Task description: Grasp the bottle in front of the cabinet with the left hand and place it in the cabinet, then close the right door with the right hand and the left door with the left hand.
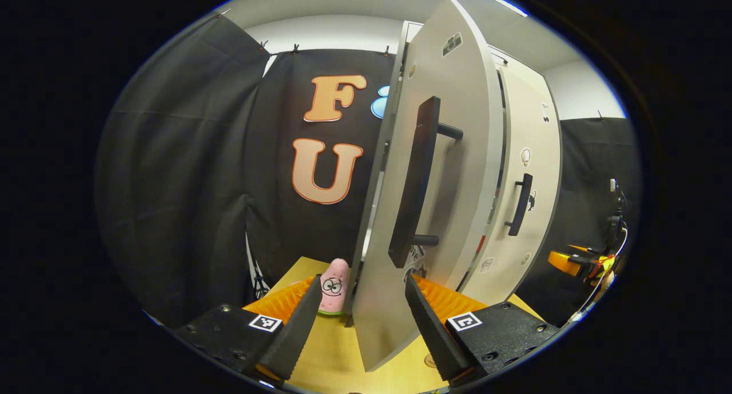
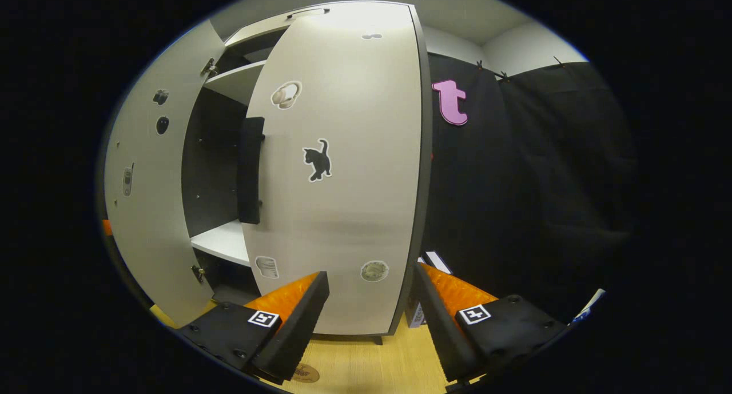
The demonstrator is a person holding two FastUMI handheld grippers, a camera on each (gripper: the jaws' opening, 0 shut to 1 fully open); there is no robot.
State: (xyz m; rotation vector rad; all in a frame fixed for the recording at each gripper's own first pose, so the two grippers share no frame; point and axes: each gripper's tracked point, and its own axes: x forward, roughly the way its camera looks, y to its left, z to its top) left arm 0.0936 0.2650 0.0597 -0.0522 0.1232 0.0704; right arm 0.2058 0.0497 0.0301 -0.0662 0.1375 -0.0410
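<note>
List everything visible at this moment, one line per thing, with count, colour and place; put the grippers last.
cabinet: one, pale grey with dark interior and light shelves, standing on the table.
left door: one, pale grey, ajar, long black handle, between the left gripper's fingers.
right door: one, pale grey, nearly closed, with stickers including a black cat sticker.
plush toy: one, pink with a face, on the table left of the left door.
table: one, yellowish wood.
left gripper: open, straddling the left door's lower edge.
right gripper: open, in front of the right door.
</note>
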